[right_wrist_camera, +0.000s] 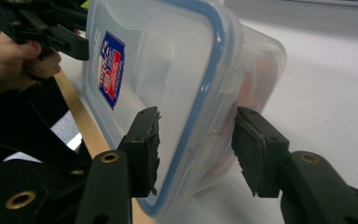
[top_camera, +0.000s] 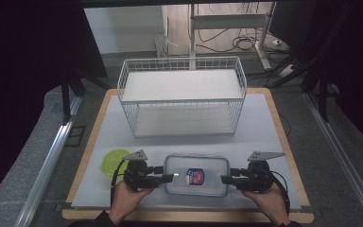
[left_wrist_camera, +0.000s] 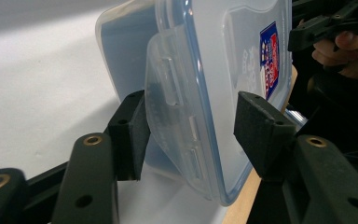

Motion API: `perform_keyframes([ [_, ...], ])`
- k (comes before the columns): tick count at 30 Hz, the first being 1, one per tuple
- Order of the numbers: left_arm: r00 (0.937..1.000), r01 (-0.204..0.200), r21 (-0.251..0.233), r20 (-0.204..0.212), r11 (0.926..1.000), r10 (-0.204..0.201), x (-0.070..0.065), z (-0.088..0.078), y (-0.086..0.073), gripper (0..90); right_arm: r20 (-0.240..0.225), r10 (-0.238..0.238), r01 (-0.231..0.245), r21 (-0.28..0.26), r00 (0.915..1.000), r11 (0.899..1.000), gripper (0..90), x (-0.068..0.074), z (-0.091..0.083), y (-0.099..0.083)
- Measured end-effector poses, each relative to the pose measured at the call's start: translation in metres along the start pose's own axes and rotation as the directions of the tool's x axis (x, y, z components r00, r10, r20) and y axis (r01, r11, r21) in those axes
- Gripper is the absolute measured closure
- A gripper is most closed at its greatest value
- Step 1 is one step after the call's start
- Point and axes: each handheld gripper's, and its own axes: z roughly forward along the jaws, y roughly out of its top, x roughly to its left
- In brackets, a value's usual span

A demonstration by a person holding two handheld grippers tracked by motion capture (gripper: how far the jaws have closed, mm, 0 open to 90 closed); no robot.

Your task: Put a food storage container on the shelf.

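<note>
A clear plastic container with a blue-rimmed snap lid and a red and blue label lies flat on the white mat near the front edge. My left gripper reaches in at its left end. In the left gripper view the jaws straddle that end and its clasp flap; one pad lies against the underside, and the other pad stands off the lid. My right gripper is at the right end. There its jaws stand on either side of the container, with a narrow gap.
A white wire basket shelf stands at the back of the mat. A round yellow-green lid or dish lies just left of my left gripper. The wooden table edge runs close behind my hands.
</note>
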Motion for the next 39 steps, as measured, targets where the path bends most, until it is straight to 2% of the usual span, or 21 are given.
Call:
perform_keyframes([
  [5,0.9999,0.008,-0.014,-0.011,0.9999,-0.009,-0.003,0.0,-0.003,46.2,-0.017,0.034,-0.035,-0.011,0.9993,0.999,52.3,-0.002,0.001,-0.002],
  [7,0.9999,0.01,-0.016,-0.012,0.9998,-0.011,-0.003,0.0,-0.003,46.2,-0.05,0.082,-0.083,-0.016,0.9954,0.996,52.6,-0.008,0.002,-0.004],
  [8,0.9999,0.008,-0.012,-0.015,0.9999,-0.008,-0.004,0.0,-0.003,46.2,-0.05,0.082,-0.083,-0.016,0.9954,0.996,52.6,-0.008,0.002,-0.004],
  [10,0.9998,0.006,-0.003,-0.02,1.0,-0.006,-0.004,0.0,-0.003,45.9,-0.079,0.118,-0.119,-0.013,0.9899,0.993,51.9,-0.012,0.003,-0.005],
  [14,0.9997,0.016,-0.002,-0.016,0.9999,-0.016,-0.003,-0.001,-0.004,45.8,-0.072,0.126,-0.126,0.008,0.9894,0.992,47.8,-0.012,0.008,-0.007],
  [16,0.9996,0.025,-0.003,-0.013,0.9997,-0.025,-0.003,-0.001,-0.004,45.8,-0.063,0.128,-0.128,0.01,0.9898,0.992,48.4,-0.012,0.009,-0.006],
  [18,0.9993,0.036,-0.008,-0.012,0.9993,-0.036,-0.002,0.0,-0.004,45.8,-0.061,0.153,-0.152,0.012,0.9863,0.988,49.5,-0.012,0.009,-0.005],
  [19,0.999,0.042,-0.01,-0.014,0.9991,-0.042,-0.003,0.0,-0.004,45.9,-0.06,0.18,-0.18,0.012,0.9818,0.984,49.8,-0.012,0.009,-0.005],
  [22,0.9988,0.048,-0.008,-0.014,0.9988,-0.048,-0.002,0.0,-0.003,45.8,-0.062,0.183,-0.183,0.016,0.9811,0.983,50.3,-0.012,0.008,-0.004],
  [26,0.9981,0.061,-0.007,-0.007,0.9981,-0.061,0.0,0.001,-0.003,45.9,-0.104,0.19,-0.188,0.025,0.9762,0.982,50.6,-0.02,0.009,-0.004],
  [33,0.9992,0.04,0.003,-0.003,0.9992,-0.04,0.001,0.001,-0.002,45.9,-0.158,0.197,-0.197,0.012,0.9676,0.98,41.3,-0.031,0.015,-0.003],
  [37,0.9975,0.071,-0.006,0.009,0.9975,-0.071,0.004,0.001,-0.003,45.9,-0.154,0.198,-0.201,0.0,0.968,0.98,43.9,-0.031,0.015,-0.002],
  [39,0.9963,0.085,-0.013,0.014,0.9963,-0.085,0.006,0.002,-0.004,45.7,-0.129,0.202,-0.205,-0.012,0.9709,0.979,50.5,-0.027,0.012,-0.001],
])
